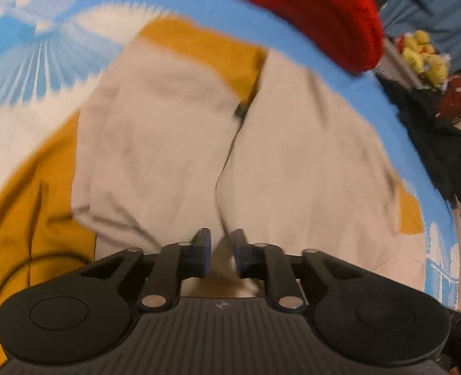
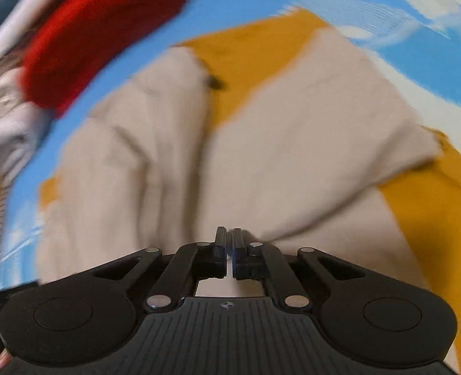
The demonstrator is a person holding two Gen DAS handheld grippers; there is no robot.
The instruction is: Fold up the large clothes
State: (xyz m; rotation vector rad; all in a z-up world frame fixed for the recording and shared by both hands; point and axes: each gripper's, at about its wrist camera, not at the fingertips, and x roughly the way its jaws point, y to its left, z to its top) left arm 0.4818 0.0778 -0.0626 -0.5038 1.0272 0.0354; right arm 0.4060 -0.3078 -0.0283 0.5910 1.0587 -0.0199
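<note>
Beige and mustard garment (image 1: 168,143), sleeves folded inward, flat on blue sheet (image 1: 293,40)

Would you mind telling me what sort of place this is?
Probably a bedroom: clothes lie on a sky-print bedsheet, yellow plush toys sit beside the bed, and dark clothing is heaped at its edge.

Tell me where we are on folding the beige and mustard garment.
Done: both beige panels are folded inward over the mustard garment and meet along a centre seam on the blue cloud sheet. In hand: the right tool is shut at the near hem, though blur hides whether it grips cloth; the left tool has beige fabric between narrowly parted jaws. Left: folding it lengthwise. The red garment lies beyond.
</note>
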